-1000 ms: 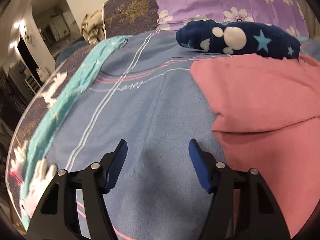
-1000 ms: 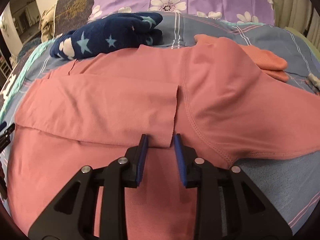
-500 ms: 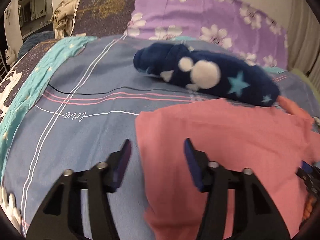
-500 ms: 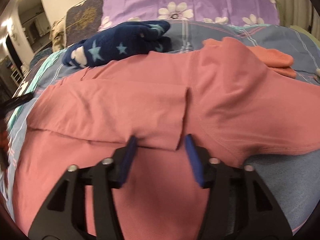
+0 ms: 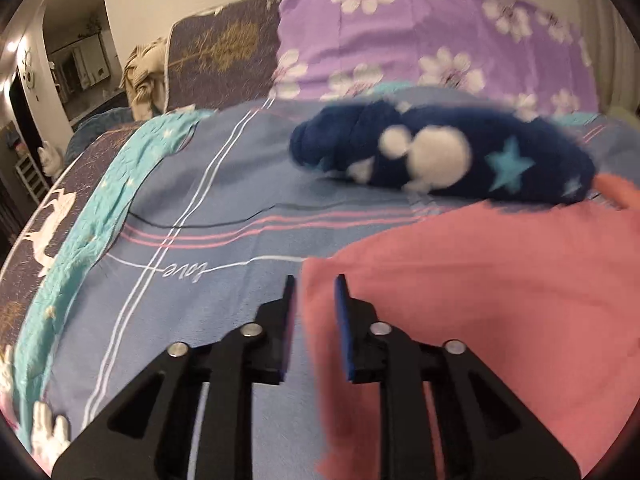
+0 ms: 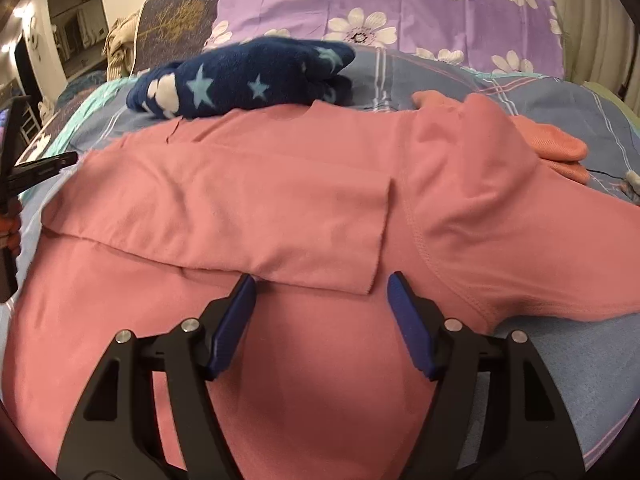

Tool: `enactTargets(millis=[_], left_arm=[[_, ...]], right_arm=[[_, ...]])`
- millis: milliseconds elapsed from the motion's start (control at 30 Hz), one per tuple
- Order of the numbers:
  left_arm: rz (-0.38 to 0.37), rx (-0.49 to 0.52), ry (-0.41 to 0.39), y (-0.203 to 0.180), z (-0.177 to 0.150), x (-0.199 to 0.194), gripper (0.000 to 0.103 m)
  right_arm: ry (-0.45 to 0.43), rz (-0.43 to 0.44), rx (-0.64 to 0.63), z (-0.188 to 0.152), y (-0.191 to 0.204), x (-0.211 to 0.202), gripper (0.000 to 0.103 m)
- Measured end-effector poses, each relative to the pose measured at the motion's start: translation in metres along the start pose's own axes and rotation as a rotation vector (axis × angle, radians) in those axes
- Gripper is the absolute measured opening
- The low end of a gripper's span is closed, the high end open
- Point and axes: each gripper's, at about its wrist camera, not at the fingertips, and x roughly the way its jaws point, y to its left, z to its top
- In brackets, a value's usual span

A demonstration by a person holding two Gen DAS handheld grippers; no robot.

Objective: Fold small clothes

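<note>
The pink garment (image 6: 280, 208) lies spread across the middle of the bed, one flap folded over its body, the flap's cut edge running down toward the near side. Its left edge (image 5: 316, 320) sits right between the fingers of the left gripper (image 5: 316, 312), and those jaws are closing on it now; a sliver of gap shows beside each blue pad, so the pads are not pressing the cloth yet. That gripper comes in low and tilted downward, at the garment's left edge, its black frame filling the bottom of its own view. From the other side, its tip (image 6: 44, 168) pokes in at the far left, with a bit of the person's hand under it.

The right gripper (image 6: 320, 296) hangs angled down over the near part of the garment, jaws opening, wide apart. The folded flap's lower corner lies between the blue fingers (image 6: 236, 328) with nothing clamped.

Beyond the pink cloth, touching its far edge, a navy fleece piece (image 6: 248, 80) with stars and white blobs lies bundled. Toward the bed's right edge, an orange cloth (image 6: 560, 148) peeks out from behind the garment. Underneath it all, the blue striped sheet (image 5: 224, 208), a teal band along its left edge, and a purple flowered pillow (image 6: 400, 4) at the head.
</note>
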Motion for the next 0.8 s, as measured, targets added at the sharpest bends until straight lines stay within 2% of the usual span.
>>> enactTargets(millis=[33,67,100,133,200,233,267,300,333,400,467,533,667,700,733,800], left_arm=[[-0.042,-0.013,-0.021,-0.005,0.000,-0.011,0.039],[-0.090,-0.016,-0.035,-0.012,0.000,-0.021,0.040],[-0.158,0.002,-0.035,-0.027,-0.002,-0.029,0.040],[-0.200,0.022,-0.027,-0.039,-0.005,-0.032,0.040],[-0.261,0.067,0.000,-0.063,-0.013,-0.030,0.041],[-0.278,0.092,0.018,-0.075,-0.019,-0.027,0.044],[-0.281,0.117,0.038,-0.087,-0.026,-0.023,0.048],[-0.279,0.139,0.076,-0.101,-0.035,-0.012,0.049],[-0.279,0.148,0.115,-0.110,-0.043,-0.001,0.053],[-0.240,0.169,0.100,-0.117,-0.048,0.003,0.056],[-0.237,0.157,0.104,-0.117,-0.048,0.002,0.057],[-0.248,0.146,0.100,-0.115,-0.049,0.002,0.057],[-0.239,0.146,0.099,-0.114,-0.049,0.004,0.061],[-0.226,0.149,0.097,-0.115,-0.049,0.004,0.062],[-0.220,0.150,0.095,-0.114,-0.049,0.004,0.064],[-0.216,0.147,0.095,-0.113,-0.049,0.004,0.065]], right_arm=[[-0.017,-0.023,0.027,0.000,-0.008,-0.008,0.068],[-0.037,-0.043,0.057,0.001,-0.018,-0.017,0.067],[-0.056,-0.059,0.090,0.003,-0.032,-0.026,0.061],[-0.084,-0.091,0.141,0.005,-0.052,-0.041,0.049],[-0.132,-0.167,0.232,0.011,-0.093,-0.065,0.033],[-0.164,-0.237,0.302,0.014,-0.122,-0.082,0.032],[-0.186,-0.313,0.361,0.016,-0.148,-0.095,0.032],[-0.203,-0.397,0.421,0.018,-0.173,-0.107,0.037],[-0.219,-0.511,0.506,0.018,-0.207,-0.121,0.050],[-0.221,-0.606,0.612,0.016,-0.253,-0.132,0.063],[-0.161,-0.623,0.695,0.015,-0.294,-0.127,0.063],[-0.117,-0.603,0.733,0.014,-0.314,-0.116,0.063],[-0.060,-0.637,0.758,0.008,-0.329,-0.099,0.061],[-0.066,-0.649,0.781,0.001,-0.332,-0.102,0.058],[-0.082,-0.638,0.806,-0.005,-0.336,-0.106,0.050],[-0.121,-0.574,0.870,-0.020,-0.344,-0.115,0.036]])
